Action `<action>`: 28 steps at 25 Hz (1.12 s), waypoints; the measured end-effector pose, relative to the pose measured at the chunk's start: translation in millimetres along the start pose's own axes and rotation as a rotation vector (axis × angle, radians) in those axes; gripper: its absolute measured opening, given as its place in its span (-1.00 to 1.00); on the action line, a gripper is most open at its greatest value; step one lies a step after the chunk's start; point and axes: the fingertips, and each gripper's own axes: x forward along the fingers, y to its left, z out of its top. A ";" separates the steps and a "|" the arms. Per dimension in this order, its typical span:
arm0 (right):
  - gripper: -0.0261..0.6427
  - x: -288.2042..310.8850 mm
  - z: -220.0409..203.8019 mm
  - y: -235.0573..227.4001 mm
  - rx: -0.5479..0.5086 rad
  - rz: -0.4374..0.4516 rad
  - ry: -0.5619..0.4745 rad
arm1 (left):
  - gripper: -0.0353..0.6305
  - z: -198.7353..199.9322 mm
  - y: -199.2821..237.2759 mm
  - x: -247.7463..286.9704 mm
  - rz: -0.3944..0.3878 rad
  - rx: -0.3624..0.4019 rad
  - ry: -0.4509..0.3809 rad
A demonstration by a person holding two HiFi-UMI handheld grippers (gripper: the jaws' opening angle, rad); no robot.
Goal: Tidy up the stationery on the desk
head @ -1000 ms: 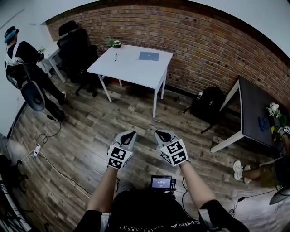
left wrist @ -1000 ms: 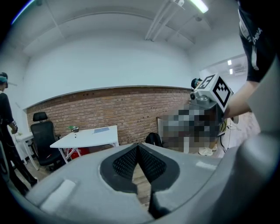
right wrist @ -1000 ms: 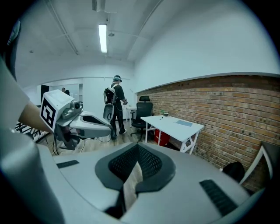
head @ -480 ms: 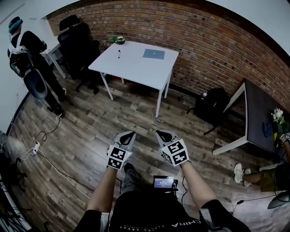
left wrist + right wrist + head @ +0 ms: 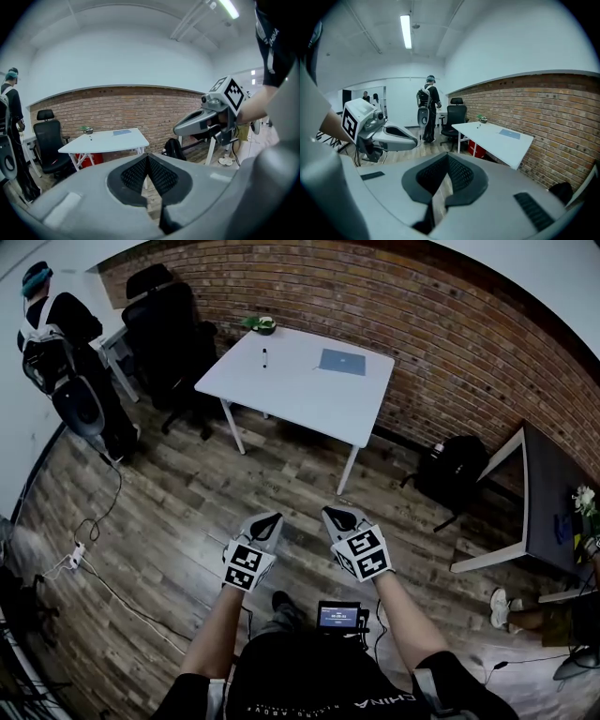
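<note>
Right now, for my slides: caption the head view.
Left gripper and right gripper shut, facing white desk with pen, blue notebook.

The room looked like an office or studio workroom. A red brick wall ran behind a white counter, with black swivel chairs beside it and a second, dark counter off to the right. The floor was wood plank, with a power strip and cables lying on it. A black backpack sat by the wall, and a fluorescent tube burned overhead.
</note>
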 end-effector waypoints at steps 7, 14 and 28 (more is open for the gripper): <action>-0.89 62.2 35.2 17.3 0.001 -0.015 0.004 | -0.88 -7.7 68.1 -0.6 -0.031 0.007 0.001; -0.89 95.1 42.4 21.1 0.000 -0.015 0.031 | -0.88 -12.4 102.7 4.4 -0.036 -0.012 -0.013; -0.89 191.9 72.1 -28.6 0.019 0.017 0.034 | -0.88 -13.7 187.7 65.6 -0.028 -0.028 0.018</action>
